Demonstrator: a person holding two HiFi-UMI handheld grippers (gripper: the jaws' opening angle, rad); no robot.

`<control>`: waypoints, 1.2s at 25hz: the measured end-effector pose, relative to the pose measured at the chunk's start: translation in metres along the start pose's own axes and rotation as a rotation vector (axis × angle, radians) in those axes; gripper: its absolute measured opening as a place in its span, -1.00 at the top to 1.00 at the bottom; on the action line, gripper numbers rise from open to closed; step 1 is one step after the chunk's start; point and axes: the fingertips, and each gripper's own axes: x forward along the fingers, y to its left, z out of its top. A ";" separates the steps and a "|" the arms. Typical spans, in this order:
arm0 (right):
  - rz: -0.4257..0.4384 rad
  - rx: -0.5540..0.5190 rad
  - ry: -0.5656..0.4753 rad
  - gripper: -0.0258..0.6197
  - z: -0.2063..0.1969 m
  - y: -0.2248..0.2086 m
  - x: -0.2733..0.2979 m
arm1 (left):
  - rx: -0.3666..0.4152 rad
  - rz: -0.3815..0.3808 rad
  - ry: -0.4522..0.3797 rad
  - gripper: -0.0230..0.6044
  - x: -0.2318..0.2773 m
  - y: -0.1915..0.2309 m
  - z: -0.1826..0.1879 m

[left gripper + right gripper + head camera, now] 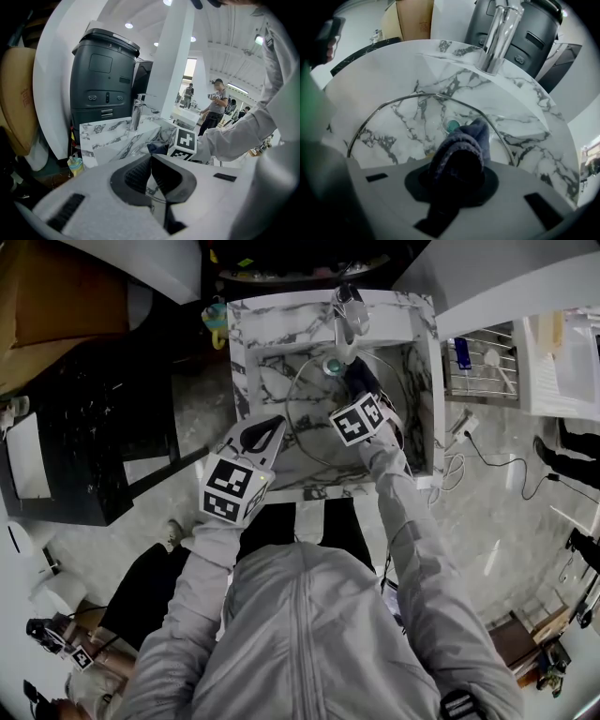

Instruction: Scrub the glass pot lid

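Observation:
The glass pot lid with its metal rim stands tilted in the marble sink. My left gripper is shut on the lid's left edge; the glass rim shows between its dark pads. My right gripper is shut on a dark blue cloth, which rests against the lid's far side near the drain. In the right gripper view the cloth bulges out of the jaws over the glass, with the rim arching around it. The lid's knob is hidden.
A chrome faucet stands at the sink's far rim, above the green drain plug. A wire drying rack is to the right and a black bin stands behind the sink. People stand far off.

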 end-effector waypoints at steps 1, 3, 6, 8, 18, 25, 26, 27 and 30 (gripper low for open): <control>0.006 -0.001 -0.001 0.72 0.001 0.004 0.000 | 0.000 0.000 0.001 0.84 -0.001 0.000 -0.001; 0.021 0.001 -0.008 0.72 0.005 0.012 -0.001 | 0.000 0.001 0.002 0.84 -0.002 0.001 -0.002; 0.060 -0.013 -0.022 0.72 0.013 0.028 -0.002 | -0.002 0.007 0.002 0.84 -0.004 0.002 -0.003; 0.082 -0.024 -0.026 0.72 0.017 0.040 -0.003 | -0.004 0.009 0.001 0.84 -0.005 0.002 -0.003; 0.182 -0.077 -0.070 0.72 0.038 0.080 -0.006 | -0.006 0.011 0.004 0.84 -0.013 0.002 -0.010; 0.253 -0.105 -0.108 0.72 0.052 0.110 -0.011 | -0.012 0.014 0.003 0.84 -0.018 0.004 -0.015; 0.264 -0.109 -0.115 0.72 0.054 0.115 -0.012 | -0.013 0.014 0.004 0.84 -0.019 0.003 -0.016; 0.279 -0.110 -0.122 0.72 0.055 0.121 -0.014 | -0.014 0.014 0.006 0.84 -0.020 0.003 -0.017; 0.362 -0.047 -0.134 0.72 0.059 0.135 -0.018 | -0.016 0.015 0.007 0.84 -0.022 0.003 -0.018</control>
